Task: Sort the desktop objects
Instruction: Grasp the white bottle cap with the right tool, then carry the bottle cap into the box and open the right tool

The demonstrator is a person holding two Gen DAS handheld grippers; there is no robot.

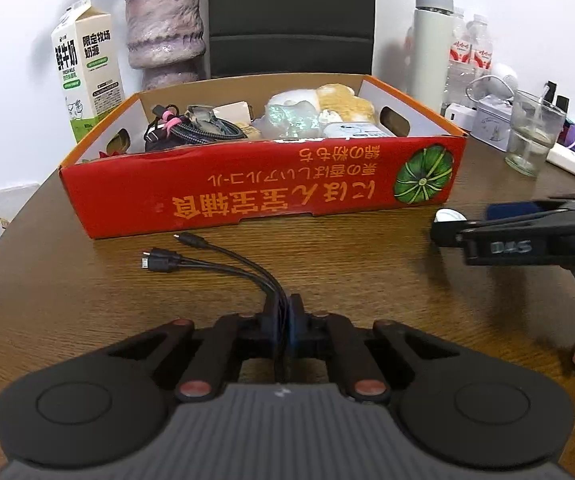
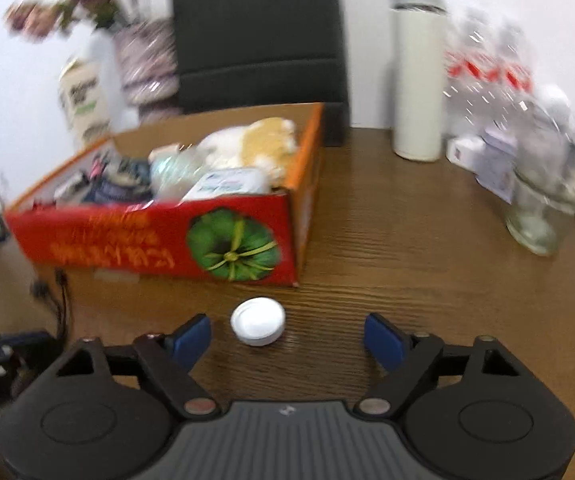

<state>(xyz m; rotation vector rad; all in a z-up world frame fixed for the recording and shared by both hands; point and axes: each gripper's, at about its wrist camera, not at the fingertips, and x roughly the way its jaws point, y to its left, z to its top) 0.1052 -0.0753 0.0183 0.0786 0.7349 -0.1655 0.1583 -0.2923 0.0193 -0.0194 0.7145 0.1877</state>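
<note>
My left gripper (image 1: pixel 285 316) is shut on a black multi-head charging cable (image 1: pixel 223 258); its three plugs fan out over the wooden table toward the red cardboard box (image 1: pixel 263 188). The box holds coiled cables, plush toys and small packs. My right gripper (image 2: pixel 287 334) is open just above the table, and a white round cap (image 2: pixel 258 321) lies between its blue fingertips (image 2: pixel 191 338), nearer the left one. In the left wrist view the right gripper (image 1: pixel 483 226) shows at the right with the cap (image 1: pixel 449 215) by its tip. The cable (image 2: pixel 61 300) shows blurred at the left of the right wrist view.
Behind the box stand a milk carton (image 1: pixel 85 68), a purple vase (image 1: pixel 163 28) and a black chair (image 1: pixel 291 16). To the right are a white thermos (image 2: pixel 417 72), water bottles (image 2: pixel 487 68), a glass jar (image 2: pixel 539 216) and small boxes. The table edge curves at the left.
</note>
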